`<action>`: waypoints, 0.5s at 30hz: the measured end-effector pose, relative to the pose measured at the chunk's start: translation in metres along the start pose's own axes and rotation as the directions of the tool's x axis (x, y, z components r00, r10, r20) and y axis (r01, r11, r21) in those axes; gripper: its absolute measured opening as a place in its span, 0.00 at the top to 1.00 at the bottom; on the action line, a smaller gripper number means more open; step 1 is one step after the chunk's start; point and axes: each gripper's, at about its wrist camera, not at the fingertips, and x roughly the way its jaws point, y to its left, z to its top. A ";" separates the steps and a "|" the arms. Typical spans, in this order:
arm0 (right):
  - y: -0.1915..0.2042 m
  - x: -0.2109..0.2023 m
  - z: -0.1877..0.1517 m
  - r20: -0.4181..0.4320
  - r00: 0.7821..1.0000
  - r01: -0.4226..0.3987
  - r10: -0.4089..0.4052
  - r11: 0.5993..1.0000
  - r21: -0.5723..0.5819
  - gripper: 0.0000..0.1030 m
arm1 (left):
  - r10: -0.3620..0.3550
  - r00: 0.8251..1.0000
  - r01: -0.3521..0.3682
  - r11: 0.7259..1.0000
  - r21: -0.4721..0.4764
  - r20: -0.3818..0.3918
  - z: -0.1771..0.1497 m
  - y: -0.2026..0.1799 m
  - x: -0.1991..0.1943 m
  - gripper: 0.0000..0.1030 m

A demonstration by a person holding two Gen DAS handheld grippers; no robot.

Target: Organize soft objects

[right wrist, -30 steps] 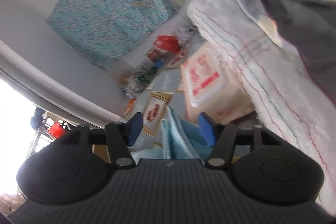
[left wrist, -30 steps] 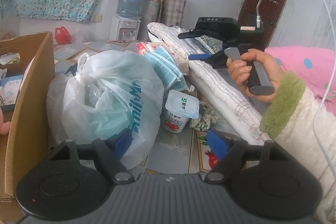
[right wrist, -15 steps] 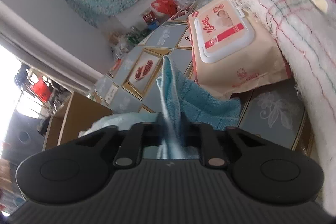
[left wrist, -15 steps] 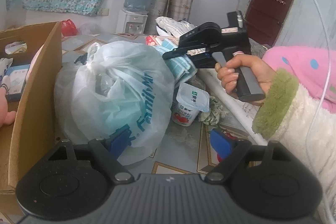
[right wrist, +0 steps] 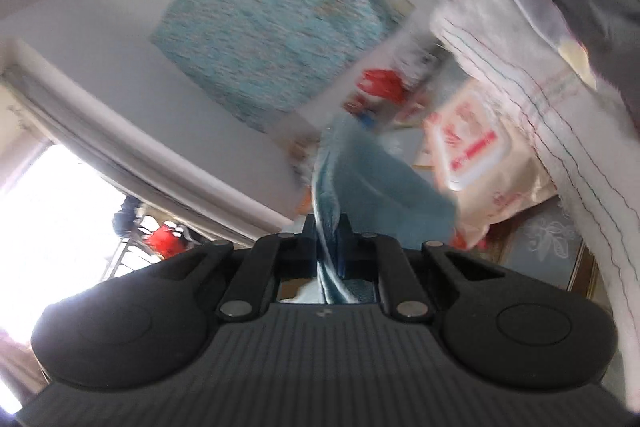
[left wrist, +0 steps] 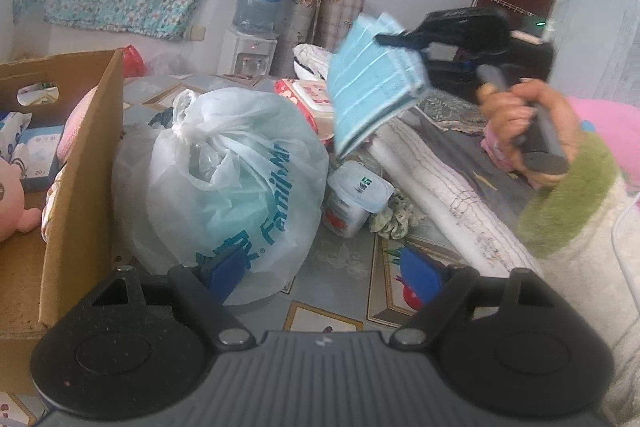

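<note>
A folded light-blue cloth [left wrist: 372, 87] hangs in the air above the table, pinched at its upper edge by my right gripper [left wrist: 384, 38], which a hand [left wrist: 520, 123] holds. In the right wrist view the same blue cloth [right wrist: 360, 179] runs between the right gripper [right wrist: 326, 239] jaws, which are shut on it. My left gripper [left wrist: 320, 269] is open low over the table, its left blue pad against a tied white plastic bag [left wrist: 228, 171], nothing between its fingers. An open cardboard box [left wrist: 76, 155] at the left holds soft toys.
A yoghurt cup [left wrist: 356, 199] and a crumpled scrunchie [left wrist: 394, 219] lie right of the bag. A wet-wipes pack [left wrist: 308, 99], [right wrist: 476, 147] sits behind. A rolled white quilt [left wrist: 448, 187] runs along the right. A water dispenser [left wrist: 256, 27] stands at the wall.
The right gripper closed on the blue cloth and lifted it off the table, up and to the right. The left gripper has hardly moved.
</note>
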 end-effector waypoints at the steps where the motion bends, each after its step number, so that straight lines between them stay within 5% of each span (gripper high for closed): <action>1: 0.006 -0.010 -0.001 0.005 1.000 -0.010 0.010 1.000 -0.008 0.93 | -0.004 1.000 0.004 1.000 0.000 0.001 -0.001 0.000 -0.002 0.17; 15: 0.077 -0.107 -0.046 0.000 0.983 -0.182 0.182 0.979 -0.093 0.94 | -0.028 1.000 0.028 0.999 -0.033 0.001 -0.023 0.001 -0.014 0.17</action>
